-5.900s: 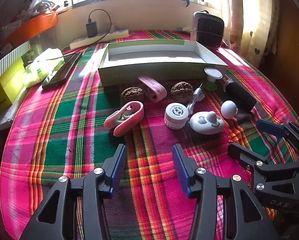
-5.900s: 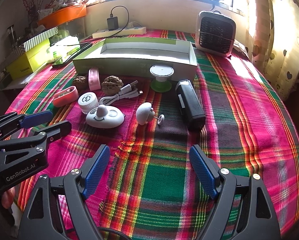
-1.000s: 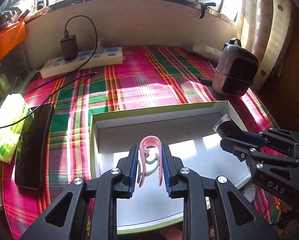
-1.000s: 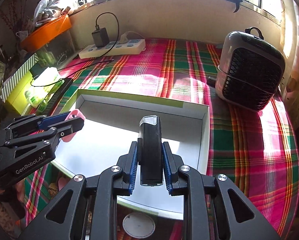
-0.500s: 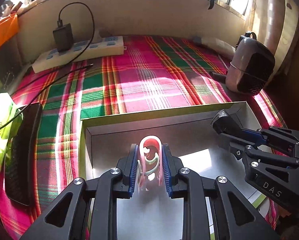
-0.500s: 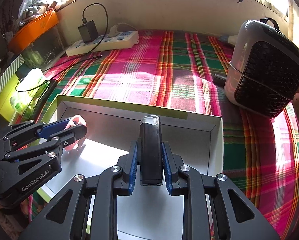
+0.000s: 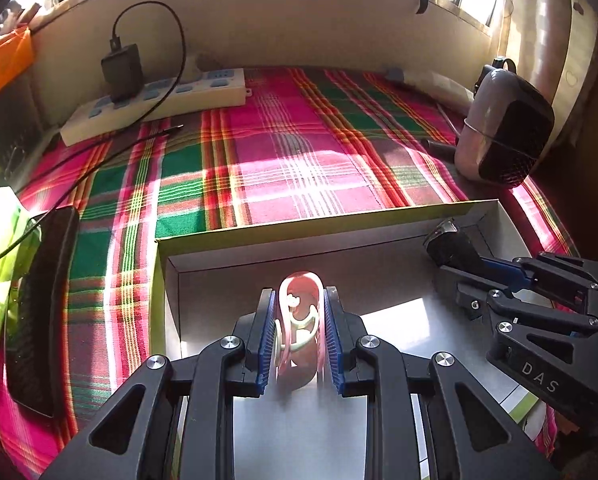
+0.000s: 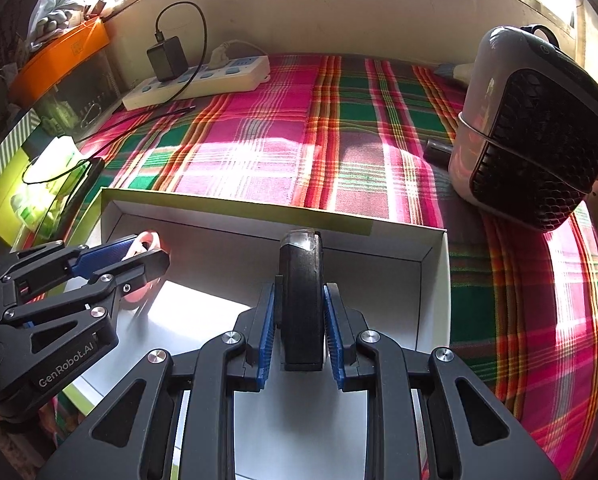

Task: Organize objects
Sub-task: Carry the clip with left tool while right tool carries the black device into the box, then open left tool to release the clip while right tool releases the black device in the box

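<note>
Both grippers have left the tablecloth empty-handed no more: the left gripper (image 7: pixel 299 330), which hung open over the loose items, is now clamped on the pink clip (image 7: pixel 299 312), and the right gripper (image 8: pixel 299 330) has closed on the black device (image 8: pixel 301 300). Both loads have come off the cloth and over the white box (image 8: pixel 433 288), and in the last second they have pushed on toward its far wall, which now sits just ahead of the jaws.
</note>
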A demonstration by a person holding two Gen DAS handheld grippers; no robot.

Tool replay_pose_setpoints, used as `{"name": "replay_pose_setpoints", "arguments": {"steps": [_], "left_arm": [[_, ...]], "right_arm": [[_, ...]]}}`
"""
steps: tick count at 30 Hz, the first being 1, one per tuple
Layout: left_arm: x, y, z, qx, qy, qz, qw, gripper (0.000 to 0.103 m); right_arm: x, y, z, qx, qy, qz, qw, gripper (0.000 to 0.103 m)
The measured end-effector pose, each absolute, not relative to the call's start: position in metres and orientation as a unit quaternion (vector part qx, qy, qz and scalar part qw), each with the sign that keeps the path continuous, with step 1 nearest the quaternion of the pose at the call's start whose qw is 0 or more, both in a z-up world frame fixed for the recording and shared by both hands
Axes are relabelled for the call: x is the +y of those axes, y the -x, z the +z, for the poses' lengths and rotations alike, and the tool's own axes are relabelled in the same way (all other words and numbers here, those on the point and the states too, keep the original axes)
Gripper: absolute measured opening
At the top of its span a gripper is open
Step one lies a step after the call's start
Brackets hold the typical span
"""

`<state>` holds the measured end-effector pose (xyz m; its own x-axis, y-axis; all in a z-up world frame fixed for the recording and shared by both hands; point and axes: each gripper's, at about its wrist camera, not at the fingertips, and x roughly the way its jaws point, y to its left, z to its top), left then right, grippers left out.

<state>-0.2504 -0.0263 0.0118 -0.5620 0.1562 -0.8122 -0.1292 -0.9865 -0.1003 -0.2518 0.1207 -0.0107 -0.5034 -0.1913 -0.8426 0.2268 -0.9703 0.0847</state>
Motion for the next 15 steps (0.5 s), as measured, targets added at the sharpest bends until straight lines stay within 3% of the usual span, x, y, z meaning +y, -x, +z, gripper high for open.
{"name": "replay_pose_setpoints", "arguments": {"steps": [9,15], "left_arm": [[-0.0272,0.2509,0.0113,-0.017,0.460,0.884,0.081,0.022],[-0.0268,0.2475,0.0150,-0.022,0.458,0.885,0.087,0.029]], "right_arm": [[0.1220,0.2514,-0.0096,0.014,-0.477,-0.870,0.120,0.025],[0.1219,0.2480,-0.0062,0.015,-0.469,-0.875,0.116,0.042]]}}
